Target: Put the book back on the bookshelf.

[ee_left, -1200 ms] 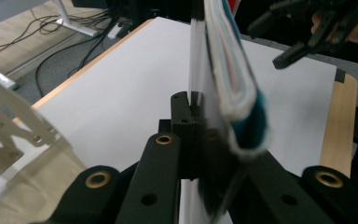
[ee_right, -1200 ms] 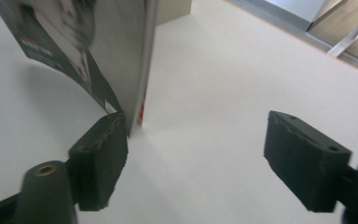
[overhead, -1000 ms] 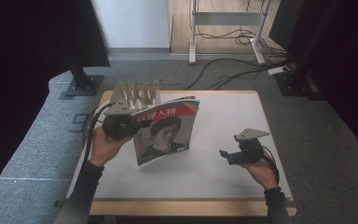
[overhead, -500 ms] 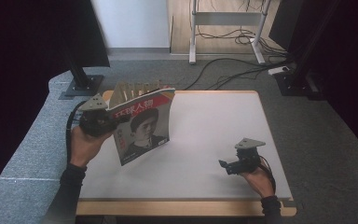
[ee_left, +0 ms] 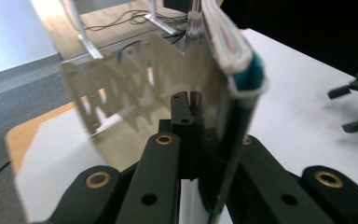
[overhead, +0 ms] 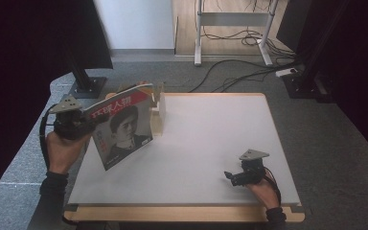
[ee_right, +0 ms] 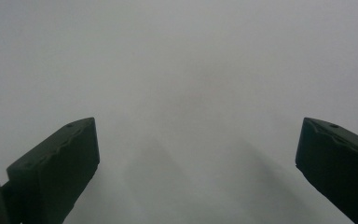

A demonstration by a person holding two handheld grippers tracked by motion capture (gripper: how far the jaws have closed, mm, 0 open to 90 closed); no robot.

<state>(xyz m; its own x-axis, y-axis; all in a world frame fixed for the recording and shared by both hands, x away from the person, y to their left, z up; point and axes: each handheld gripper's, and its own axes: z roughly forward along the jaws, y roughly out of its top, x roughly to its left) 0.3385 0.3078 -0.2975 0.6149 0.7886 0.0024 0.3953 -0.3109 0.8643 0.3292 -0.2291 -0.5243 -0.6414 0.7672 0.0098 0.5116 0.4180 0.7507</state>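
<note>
The left gripper point(overhead: 84, 122) is clamped on the spine edge of the magazine point(overhead: 122, 125), holding it upright and tilted, lifted off the table point(overhead: 211, 143) at its left edge, just in front of the wooden rack point(overhead: 158, 108) that stands at the table's far left corner; in the left gripper view the jaws pinch the magazine point(ee_left: 228, 93) with the rack point(ee_left: 121, 88) close behind it. The right gripper point(overhead: 231, 177) lies low over the table, well apart from the rack near the front right; its jaws, which have just been opening, stand wide apart with nothing between them.
</note>
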